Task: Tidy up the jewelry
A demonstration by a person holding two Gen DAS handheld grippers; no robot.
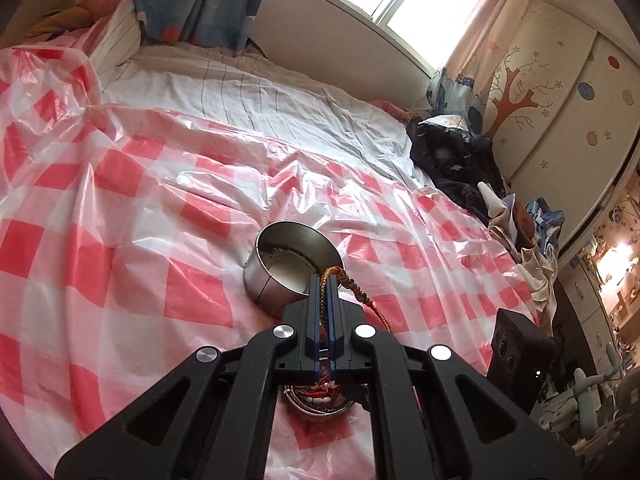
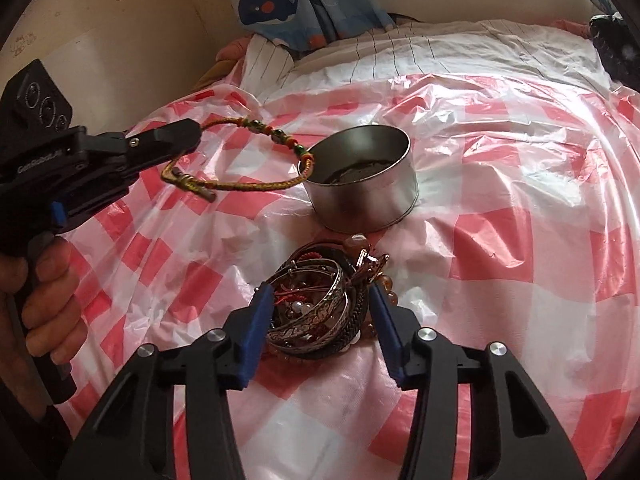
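Left hand-held gripper clamped on braided cord bracelet, suspended beside round metal tin rim for deposit; right hand-held gripper spread wide, straddling bangle pile on bed for next pick.

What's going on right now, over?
Left tool shut on cord bracelet, held up beside the tin. Right tool open, straddling the jewelry pile. Nothing blocking the tin.
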